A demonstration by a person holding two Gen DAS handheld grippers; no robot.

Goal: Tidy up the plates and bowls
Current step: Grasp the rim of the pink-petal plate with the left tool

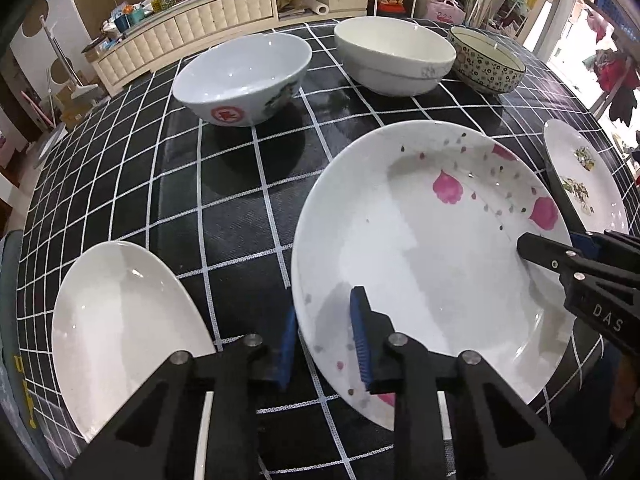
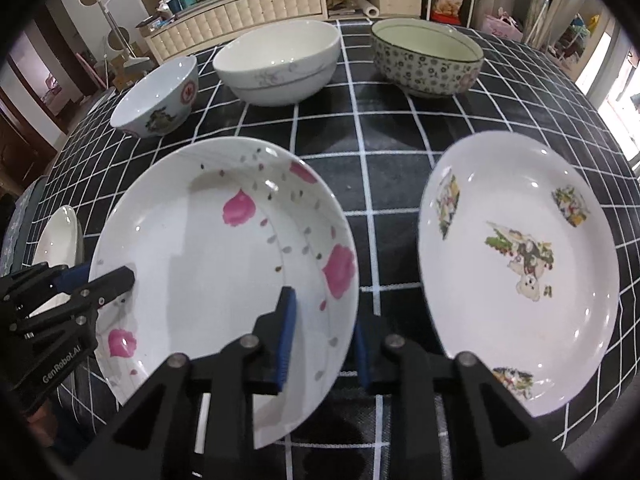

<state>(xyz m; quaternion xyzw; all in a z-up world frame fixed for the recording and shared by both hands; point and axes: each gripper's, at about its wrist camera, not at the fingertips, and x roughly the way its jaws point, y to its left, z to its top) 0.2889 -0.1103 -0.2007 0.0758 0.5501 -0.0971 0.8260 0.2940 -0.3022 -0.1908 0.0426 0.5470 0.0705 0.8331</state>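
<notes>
Straddling petal plate (image 1: 420,264) rim | right view alone shows floral plate (image 2: 520,272) whole

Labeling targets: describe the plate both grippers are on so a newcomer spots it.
On the black checked tablecloth, three plates lie in the near row. It is the middle plate, straddled at its rim by the left gripper and right gripper. Only it has pink petals.

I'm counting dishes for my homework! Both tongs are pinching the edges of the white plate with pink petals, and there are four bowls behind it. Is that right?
Almost. There are three bowls, not four: the white bowl with a red stamp, the plain white bowl with a grey line and the dark flower-patterned bowl. The right wrist view shows it. Both the left tongs and right tongs do straddle the rim of the white plate with pink petals.
</notes>
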